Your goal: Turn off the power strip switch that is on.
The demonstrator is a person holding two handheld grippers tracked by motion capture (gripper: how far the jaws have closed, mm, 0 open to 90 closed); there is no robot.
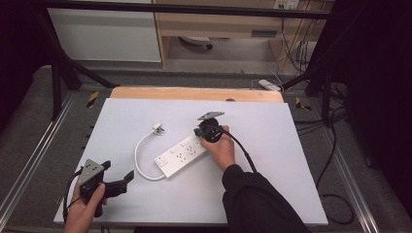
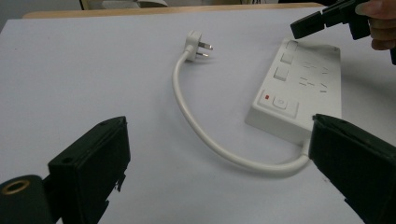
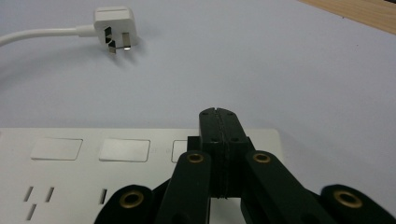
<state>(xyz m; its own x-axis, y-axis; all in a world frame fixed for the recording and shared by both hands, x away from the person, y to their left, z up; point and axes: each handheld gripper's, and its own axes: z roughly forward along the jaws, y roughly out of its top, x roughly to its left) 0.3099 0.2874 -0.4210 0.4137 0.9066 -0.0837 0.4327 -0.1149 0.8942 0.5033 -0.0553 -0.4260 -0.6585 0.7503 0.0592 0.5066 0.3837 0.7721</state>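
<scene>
A white power strip (image 1: 182, 155) lies slantwise in the middle of the white board (image 1: 272, 160), its red-marked switch end (image 2: 278, 101) toward me. Its short white cable (image 1: 138, 158) loops left and ends in a loose plug (image 1: 158, 128) that lies on its side, pins bare (image 3: 114, 23). My right gripper (image 1: 199, 132) is shut, jaws pressed together with nothing between them, just over the strip's far end (image 3: 217, 114); I cannot tell whether it touches. My left gripper (image 1: 117, 171) is held open near the board's front left corner, jaws wide apart (image 2: 219, 126), pointing at the strip (image 2: 303, 84).
A wooden table edge (image 1: 194, 93) shows behind the board. Metal frame rails (image 1: 34, 145) run along both sides. Black cables (image 1: 330, 160) trail over the floor at the right, and a white adapter (image 1: 269, 85) lies beyond the table.
</scene>
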